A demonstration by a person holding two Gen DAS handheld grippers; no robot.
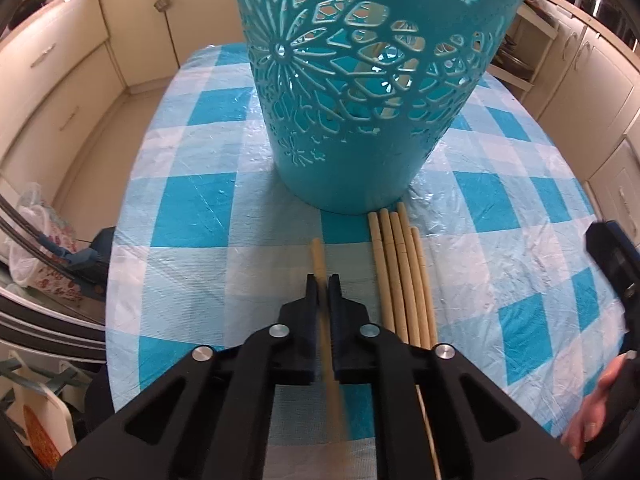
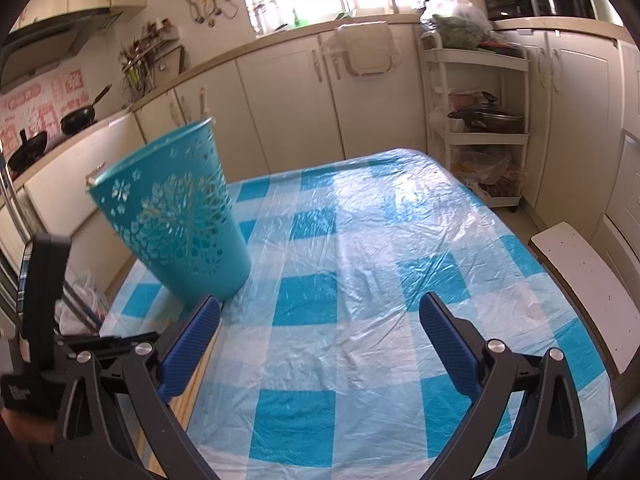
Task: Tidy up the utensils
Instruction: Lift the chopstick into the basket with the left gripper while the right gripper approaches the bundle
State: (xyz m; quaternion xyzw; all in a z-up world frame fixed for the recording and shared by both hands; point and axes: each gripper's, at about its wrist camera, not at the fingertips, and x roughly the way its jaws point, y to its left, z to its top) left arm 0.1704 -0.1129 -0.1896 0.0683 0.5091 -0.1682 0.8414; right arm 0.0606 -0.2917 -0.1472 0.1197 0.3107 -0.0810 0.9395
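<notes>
A teal perforated basket (image 1: 360, 80) stands upright on the blue-checked table; it also shows in the right wrist view (image 2: 176, 216) at the left. Several pale wooden chopsticks (image 1: 404, 272) lie side by side on the cloth just in front of the basket. My left gripper (image 1: 323, 284) is shut on a single chopstick (image 1: 319, 258), whose tip points toward the basket's base. My right gripper (image 2: 320, 312) is open and empty above the cloth, with the chopsticks (image 2: 196, 380) showing beside its left finger.
The table (image 2: 360, 240) has a plastic-covered checked cloth. Cream kitchen cabinets (image 2: 288, 100) surround it. A white shelf cart (image 2: 476, 128) with pots stands at the far right, and a white bench (image 2: 588, 292) sits by the table's right edge. The right gripper's body (image 1: 616, 264) shows at the right.
</notes>
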